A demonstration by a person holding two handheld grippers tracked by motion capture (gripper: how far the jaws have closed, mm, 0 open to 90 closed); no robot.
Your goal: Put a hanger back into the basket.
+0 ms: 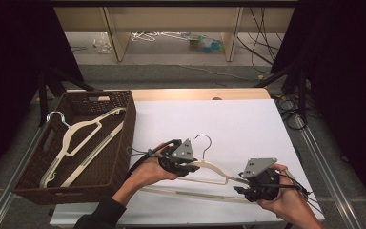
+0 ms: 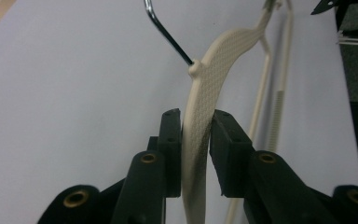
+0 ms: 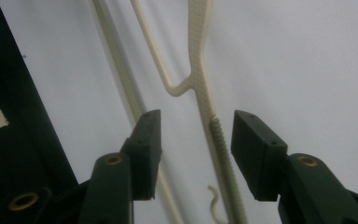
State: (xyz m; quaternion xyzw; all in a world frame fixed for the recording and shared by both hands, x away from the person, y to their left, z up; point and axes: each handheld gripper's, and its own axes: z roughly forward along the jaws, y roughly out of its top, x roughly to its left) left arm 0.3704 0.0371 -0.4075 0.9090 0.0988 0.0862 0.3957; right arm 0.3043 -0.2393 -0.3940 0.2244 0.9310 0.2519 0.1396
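The left claw point(image 1: 187, 168) is clamping the hanger point(image 1: 213, 168) near its hook; the right claw point(image 1: 244, 187) is standing apart around its right arm, not touching.

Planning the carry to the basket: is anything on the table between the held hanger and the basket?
Nothing visible: bare white table lies between the hanger and the basket, which already holds another hanger.
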